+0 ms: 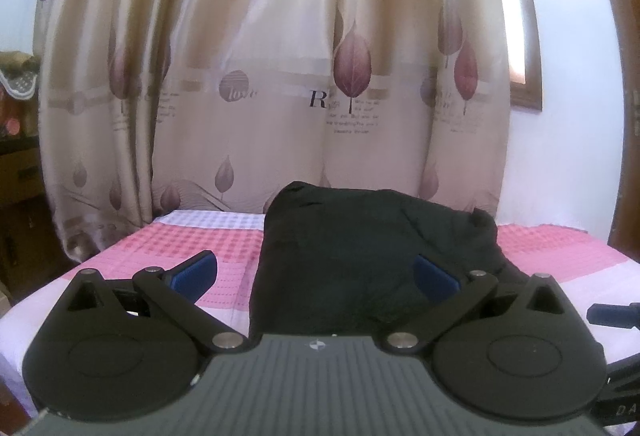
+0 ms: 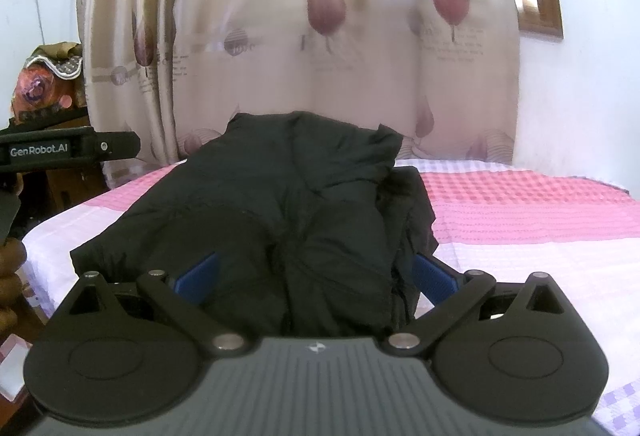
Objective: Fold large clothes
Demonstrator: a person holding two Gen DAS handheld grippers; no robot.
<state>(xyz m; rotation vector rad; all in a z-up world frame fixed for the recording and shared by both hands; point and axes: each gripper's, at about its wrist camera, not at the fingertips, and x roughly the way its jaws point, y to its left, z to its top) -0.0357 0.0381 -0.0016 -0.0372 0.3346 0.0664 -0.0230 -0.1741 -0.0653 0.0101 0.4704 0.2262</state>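
Fingers of both grippers spread wide and grasping nothing: the left gripper (image 1: 316,270) hovers low over the near edge of the black garment (image 1: 360,256), its blue fingers (image 1: 196,272) apart, one over the bedspread and the other over the cloth; the right gripper (image 2: 316,272) likewise stands released, its blue fingers (image 2: 432,276) straddling a raised, bunched ridge of the black garment (image 2: 280,203). The garment lies on the bed (image 1: 168,248), on a pink-and-white checked bedspread, already gathered into a rough, thick bundle rather than spread flat; a loose flap trails off its right side in the right wrist view. Behind the bed hangs a beige curtain (image 1: 260,55) printed with leaves. Judged stage: between grasps, with a further fold or tidying of the bundle to come. Risks: the cloth is dark and its layers are hard to tell apart, so a pinch may take only the top layer and pull the bundle open; closing on the bulky ridge may drag the whole pile across the smooth bedspread instead of folding it; the trailing flap may be left outside the fold; uneven lifting by the two grippers would skew the edges
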